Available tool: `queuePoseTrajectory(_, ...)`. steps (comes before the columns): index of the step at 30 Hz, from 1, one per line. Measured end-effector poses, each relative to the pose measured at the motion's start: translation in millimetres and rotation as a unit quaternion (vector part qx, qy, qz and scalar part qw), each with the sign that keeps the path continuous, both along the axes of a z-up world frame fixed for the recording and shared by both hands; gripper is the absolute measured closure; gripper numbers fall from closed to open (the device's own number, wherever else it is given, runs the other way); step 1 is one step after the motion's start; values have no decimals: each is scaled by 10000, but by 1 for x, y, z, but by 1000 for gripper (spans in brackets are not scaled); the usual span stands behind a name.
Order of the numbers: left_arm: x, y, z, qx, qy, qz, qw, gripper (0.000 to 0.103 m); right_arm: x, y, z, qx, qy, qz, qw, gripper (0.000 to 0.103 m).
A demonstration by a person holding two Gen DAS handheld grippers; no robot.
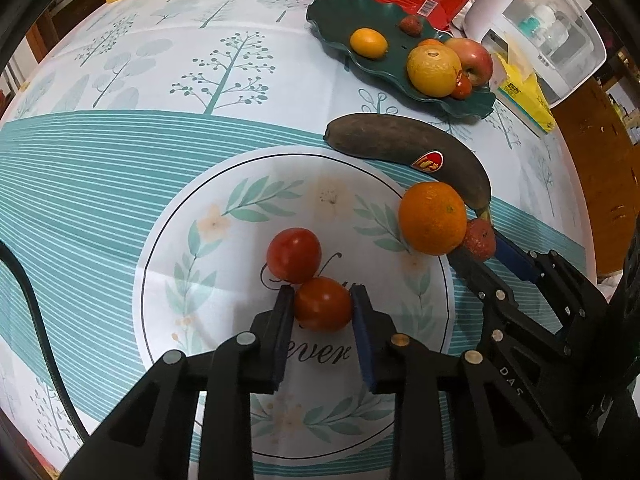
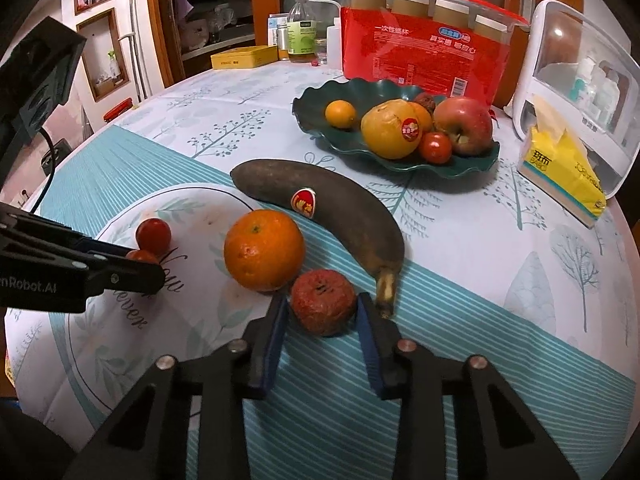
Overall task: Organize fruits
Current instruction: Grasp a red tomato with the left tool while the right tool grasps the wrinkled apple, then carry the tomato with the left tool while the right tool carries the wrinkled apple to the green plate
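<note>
Clamped between the blue fingers of the left gripper is a small tomato, which rests on the printed cloth of the worktop and touches a second tomato just beyond it. The right gripper is likewise closed on a wrinkled red fruit, its fingers pressed to both sides, with an orange just to the left and the stem of a blackened banana just to the right. Both fruits are still seated on the cloth, so the grips seem only just made, and each is taken across its width, probably so that a round fruit cannot roll out when raised. A dark green dish stands farther back, already loaded with a yellow citrus, an apple, a small orange and a tomato, and it is judged to be the place meant for the rest. Free room is seen at its left side. Care would be needed with the right-hand lift, since neighbours crowd the held fruit closely.
</note>
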State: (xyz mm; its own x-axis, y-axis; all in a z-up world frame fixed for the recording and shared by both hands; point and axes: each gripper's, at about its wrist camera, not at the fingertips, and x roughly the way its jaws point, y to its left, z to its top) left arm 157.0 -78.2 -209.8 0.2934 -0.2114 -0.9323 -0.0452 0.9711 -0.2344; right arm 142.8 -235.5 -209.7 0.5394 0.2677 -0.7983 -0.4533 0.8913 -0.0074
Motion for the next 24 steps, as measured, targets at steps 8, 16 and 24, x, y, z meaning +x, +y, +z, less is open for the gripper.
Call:
queuePoseTrajectory(8, -5, -1, 9, -7, -103, -90, 9999, 77, -2, 1, 3, -25, 76, -6, 10000, 71)
queuePoseTrajectory(16, -7, 8, 32, 19, -354, -196, 9992, 77, -8, 12, 21, 47, -5, 60, 10000, 71)
queuePoseTrajectory(24, 16, 26, 61, 68, -717, -212, 9972, 77, -5, 30, 42, 225, -118, 78, 9996, 71)
